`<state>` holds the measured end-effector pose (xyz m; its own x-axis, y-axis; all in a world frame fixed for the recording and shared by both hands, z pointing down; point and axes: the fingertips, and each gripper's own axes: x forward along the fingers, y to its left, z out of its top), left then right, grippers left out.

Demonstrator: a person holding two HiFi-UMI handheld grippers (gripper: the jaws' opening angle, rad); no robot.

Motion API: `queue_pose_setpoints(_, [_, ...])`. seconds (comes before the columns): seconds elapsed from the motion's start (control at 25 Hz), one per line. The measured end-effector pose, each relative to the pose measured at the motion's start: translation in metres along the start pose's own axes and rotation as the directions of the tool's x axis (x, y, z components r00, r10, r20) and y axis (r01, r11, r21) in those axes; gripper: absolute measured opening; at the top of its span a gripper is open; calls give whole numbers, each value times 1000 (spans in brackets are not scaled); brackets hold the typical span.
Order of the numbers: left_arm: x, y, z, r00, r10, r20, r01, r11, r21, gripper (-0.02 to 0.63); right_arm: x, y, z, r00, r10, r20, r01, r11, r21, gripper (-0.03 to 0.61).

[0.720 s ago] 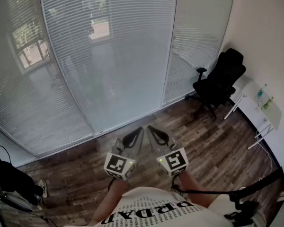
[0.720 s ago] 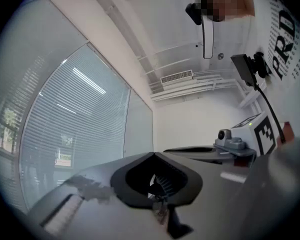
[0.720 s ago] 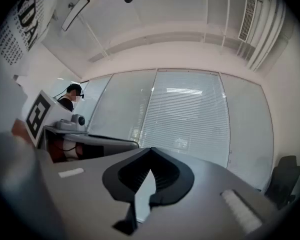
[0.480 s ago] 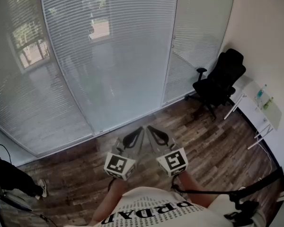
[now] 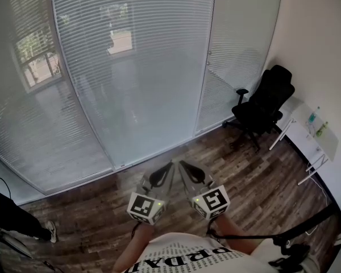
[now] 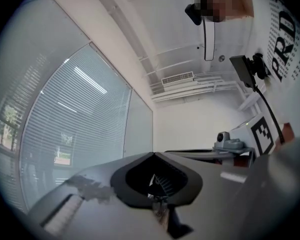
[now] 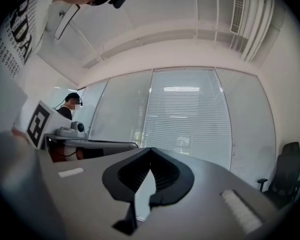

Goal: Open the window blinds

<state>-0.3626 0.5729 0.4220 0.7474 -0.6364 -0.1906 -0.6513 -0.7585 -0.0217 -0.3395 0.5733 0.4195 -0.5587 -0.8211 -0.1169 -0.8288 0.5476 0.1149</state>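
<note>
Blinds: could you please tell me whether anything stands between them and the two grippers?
Nothing visible does. Only bare floor lies between the left gripper, the right gripper and the blinds; the chair stands off to the right.

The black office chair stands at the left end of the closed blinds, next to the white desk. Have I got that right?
Not quite. The black office chair stands at the right end of the closed blinds, next to the white desk. The head view shows this.
</note>
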Motion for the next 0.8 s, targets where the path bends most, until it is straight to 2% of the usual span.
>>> queue_pose_setpoints(0.4, [-8,7,-2,1000,-21,-11,21,1000,1,-5,7,5,-1,999,-31,-16,31,1000,1,9])
queue_pose_setpoints(0.8, [-19,22,2,997,-80,-1,80,997,18,-5,26,15,-8,996,-75,-52,75,997,12,8])
